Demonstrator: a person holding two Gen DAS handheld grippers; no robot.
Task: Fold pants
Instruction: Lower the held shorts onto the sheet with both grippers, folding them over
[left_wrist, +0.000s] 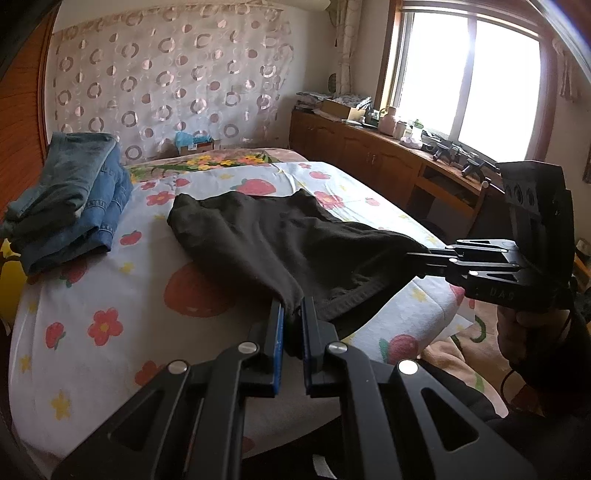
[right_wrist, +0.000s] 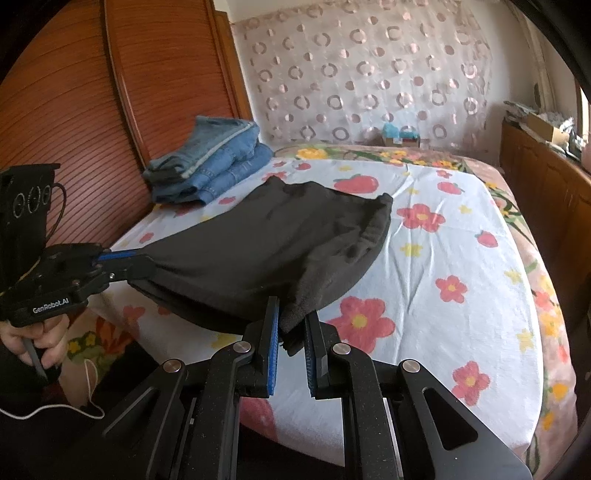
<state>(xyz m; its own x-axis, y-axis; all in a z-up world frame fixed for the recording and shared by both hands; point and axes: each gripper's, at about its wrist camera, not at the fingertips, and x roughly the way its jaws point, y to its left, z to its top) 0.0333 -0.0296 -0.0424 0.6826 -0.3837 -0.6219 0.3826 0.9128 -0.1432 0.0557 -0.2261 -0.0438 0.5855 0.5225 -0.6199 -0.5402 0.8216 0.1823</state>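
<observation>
Black pants (left_wrist: 280, 236) (right_wrist: 258, 243) hang stretched above the flowered bed sheet, their far end resting on the bed. My left gripper (left_wrist: 291, 310) is shut on one near corner of the black fabric. My right gripper (right_wrist: 291, 321) is shut on the other near corner. In the left wrist view the right gripper (left_wrist: 421, 260) comes in from the right and pinches the cloth. In the right wrist view the left gripper (right_wrist: 138, 258) comes in from the left with cloth between its blue pads. A hand (right_wrist: 33, 343) holds the left gripper's grip.
Folded blue jeans (left_wrist: 70, 199) (right_wrist: 210, 162) are stacked on the bed by the wooden headboard (right_wrist: 74, 110). A wooden cabinet (left_wrist: 373, 155) with clutter runs under the window on the right. A small box (left_wrist: 195, 144) sits at the bed's far end. The flowered sheet (right_wrist: 443, 258) lies bare to the right.
</observation>
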